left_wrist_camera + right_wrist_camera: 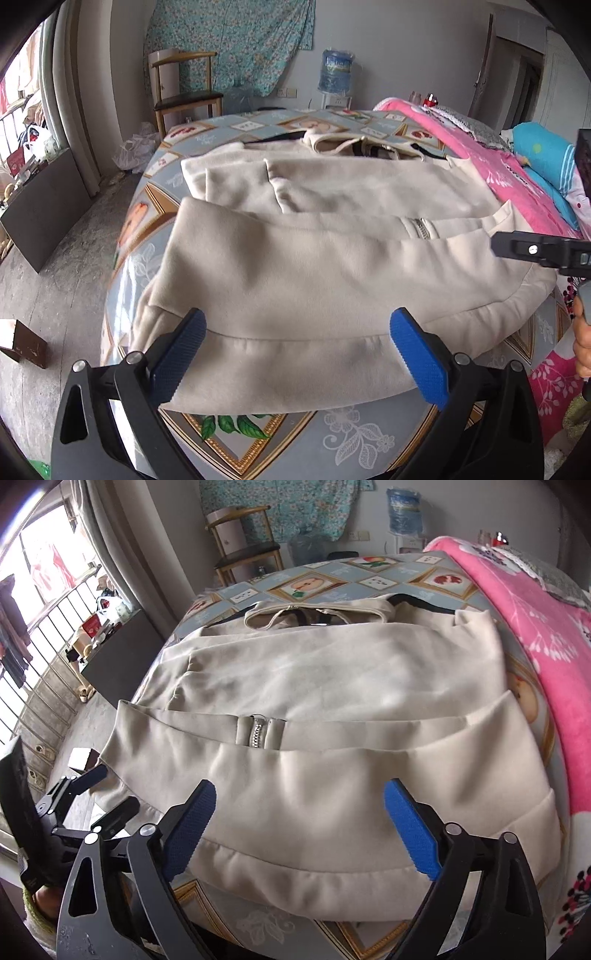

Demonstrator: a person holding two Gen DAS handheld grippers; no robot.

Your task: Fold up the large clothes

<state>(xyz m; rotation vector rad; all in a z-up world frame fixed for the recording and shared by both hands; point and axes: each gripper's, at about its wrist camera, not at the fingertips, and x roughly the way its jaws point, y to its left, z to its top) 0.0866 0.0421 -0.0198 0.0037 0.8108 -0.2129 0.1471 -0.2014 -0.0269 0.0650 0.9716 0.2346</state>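
A cream zip-up jacket [332, 266] lies flat on the bed, its sleeves laid over the body and its lower part turned up toward the collar. A short stretch of zip [256, 733] shows at the fold. My left gripper [297, 321] hovers open over the near hem, with cloth below the blue pads [181, 354] but not pinched. My right gripper [299, 790] is open too, above the same near edge of the jacket [332, 775]. In the right wrist view the left gripper [109, 794] sits at the jacket's left corner. A person's hand [581, 343] shows at the right edge.
The bed has a grey-blue sheet [369, 435] with framed fruit pictures. A pink blanket [546, 646] and a blue pillow [546, 158] lie along its right side. Beyond stand a wooden chair [184, 92] and a water dispenser [334, 74]; a dark board [44, 206] and a window railing are at left.
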